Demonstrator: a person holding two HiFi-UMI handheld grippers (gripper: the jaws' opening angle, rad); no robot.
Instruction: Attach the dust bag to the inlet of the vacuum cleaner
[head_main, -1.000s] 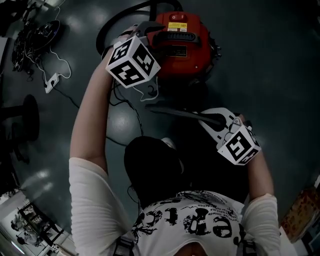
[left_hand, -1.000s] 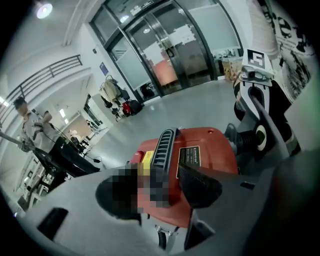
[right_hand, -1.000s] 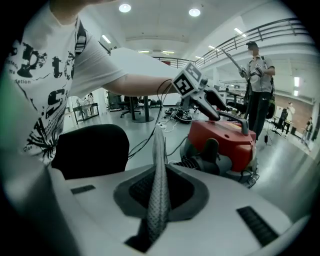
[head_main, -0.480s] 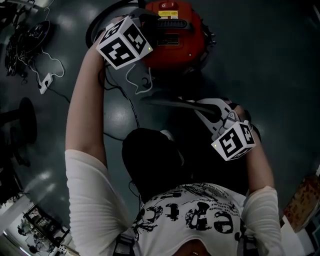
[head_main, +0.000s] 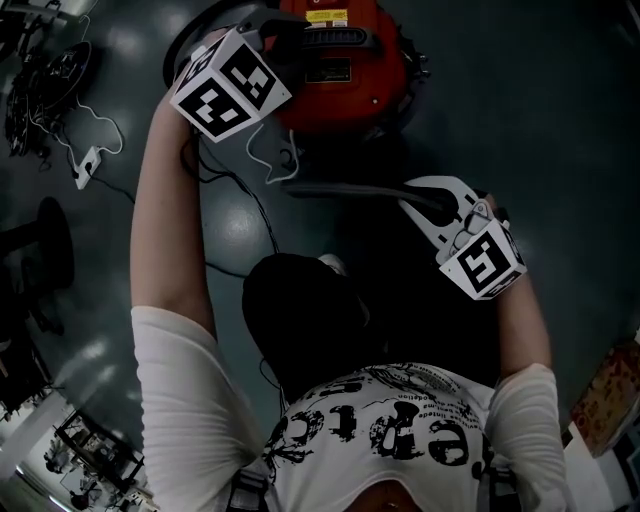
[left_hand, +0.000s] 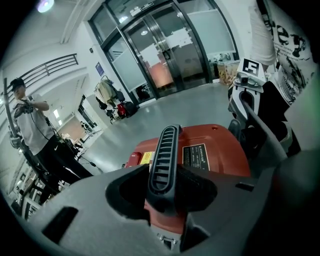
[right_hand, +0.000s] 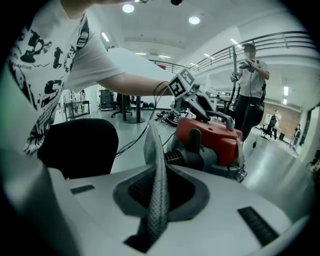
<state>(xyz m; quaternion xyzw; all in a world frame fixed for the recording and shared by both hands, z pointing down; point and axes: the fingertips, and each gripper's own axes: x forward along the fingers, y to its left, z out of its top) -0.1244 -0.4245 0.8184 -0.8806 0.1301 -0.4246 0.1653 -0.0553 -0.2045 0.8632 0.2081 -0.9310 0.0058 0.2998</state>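
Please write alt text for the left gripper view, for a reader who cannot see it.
The left claw grips the black ribbed handle of a red vacuum cleaner. Behind are a grey floor, glass doors and a standing person.

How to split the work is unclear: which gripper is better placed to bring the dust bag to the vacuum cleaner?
Right. The right gripper grips the dust bag, facing the vacuum cleaner; the left gripper is clamped on its handle.
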